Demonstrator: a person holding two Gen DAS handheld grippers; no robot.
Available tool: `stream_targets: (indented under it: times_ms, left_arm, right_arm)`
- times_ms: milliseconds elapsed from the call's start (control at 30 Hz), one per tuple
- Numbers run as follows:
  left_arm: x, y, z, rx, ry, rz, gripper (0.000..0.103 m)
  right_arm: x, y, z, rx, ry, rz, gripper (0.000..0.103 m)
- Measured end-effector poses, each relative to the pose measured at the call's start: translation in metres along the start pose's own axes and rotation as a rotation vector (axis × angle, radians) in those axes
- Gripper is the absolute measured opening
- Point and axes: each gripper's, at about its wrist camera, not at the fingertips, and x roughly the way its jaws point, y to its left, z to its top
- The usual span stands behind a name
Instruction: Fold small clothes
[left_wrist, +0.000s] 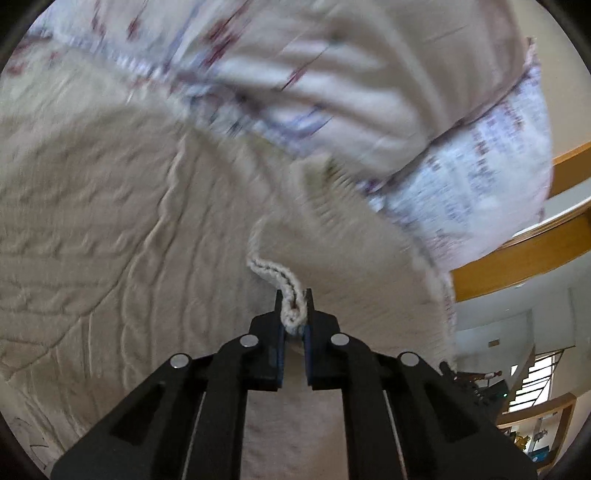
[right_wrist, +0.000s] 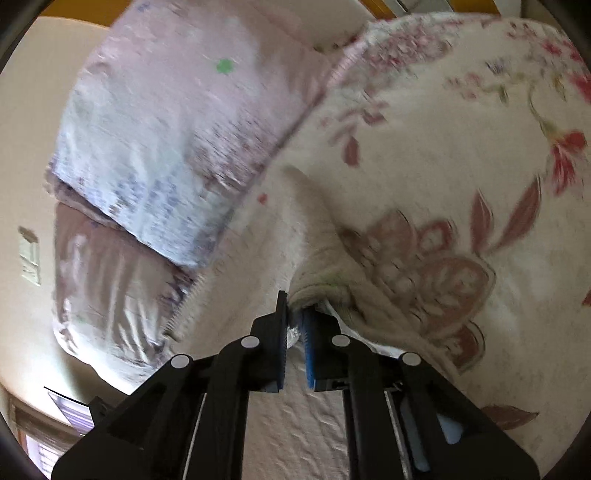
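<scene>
Covering most of both views is bedding: a floral bedspread (right_wrist: 461, 155) with red and pink blooms fills the right of the right wrist view, and a pale printed pillow (right_wrist: 147, 155) lies at upper left there, also visible at upper right of the left wrist view (left_wrist: 491, 177). Lying on this bedding is the task item, a cream cable-knit sweater (left_wrist: 110, 229), its ribbed texture legible only in the left wrist view, though blurred. Both tools point obliquely downward at the fabric. The left gripper (left_wrist: 294, 314) is closed narrow, its jaws pinching a rolled knit edge of the sweater, which curls up between the pads. The right gripper (right_wrist: 294, 325) is likewise nearly closed, clamping a fold of cream fabric (right_wrist: 321, 284); whether this is the sweater or bedding cannot be determined from this view. Visible only from the left wrist: wooden rails (left_wrist: 517, 258) and a staircase (left_wrist: 532, 384) at right. Visible only from the right wrist: a wall switch (right_wrist: 29, 254) at left.
</scene>
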Motion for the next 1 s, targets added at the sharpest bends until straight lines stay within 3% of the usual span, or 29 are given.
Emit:
stream_targets:
  times_ms: [167,233,333,433,533,633,667,700,733,833,900,1000]
  left_arm:
    - [-0.005,0.002,-0.002,0.026,-0.013,0.019,0.016]
    - [-0.006,-0.001,-0.002,0.05,-0.023,0.035,0.016]
    - [-0.005,-0.003,-0.006,0.077,-0.024,0.05,0.009]
    - [-0.003,-0.003,-0.008,0.084,-0.038,0.062,0.007]
    - [-0.004,-0.002,-0.007,0.088,-0.036,0.066,0.007]
    - [-0.013,0.001,-0.011,0.099,-0.027,0.072,0.011]
    - [-0.019,0.004,-0.013,0.102,-0.03,0.075,0.014]
    - [-0.026,0.005,-0.015,0.106,-0.034,0.071,0.024]
    - [-0.039,0.01,-0.019,0.11,-0.045,0.056,0.034]
    - [-0.074,0.026,-0.027,0.107,-0.088,0.029,0.044]
    - [-0.105,0.045,-0.035,0.089,-0.136,0.025,0.045]
    - [-0.143,0.072,-0.042,0.046,-0.215,0.049,0.048]
  right_arm:
    - [0.003,-0.012,0.003,0.063,0.01,0.008,0.011]
    - [-0.004,-0.011,0.006,0.041,-0.053,0.014,0.009]
    - [-0.016,-0.014,0.003,0.061,-0.141,-0.009,0.007]
    - [-0.016,-0.019,-0.003,0.1,-0.136,-0.039,0.007]
    - [-0.017,-0.007,-0.011,0.031,-0.126,-0.098,0.008]
    - [-0.027,0.005,-0.018,-0.033,-0.14,-0.158,0.028]
    - [-0.033,0.01,-0.021,-0.061,-0.164,-0.173,0.045]
    - [-0.038,0.014,-0.024,-0.087,-0.189,-0.184,0.056]
    - [-0.044,0.019,-0.027,-0.119,-0.217,-0.191,0.058]
    - [-0.054,0.04,-0.039,-0.243,-0.258,-0.169,0.065]
    - [-0.051,0.053,-0.048,-0.326,-0.231,-0.12,0.071]
    - [-0.036,0.068,-0.062,-0.415,-0.15,-0.027,0.071]
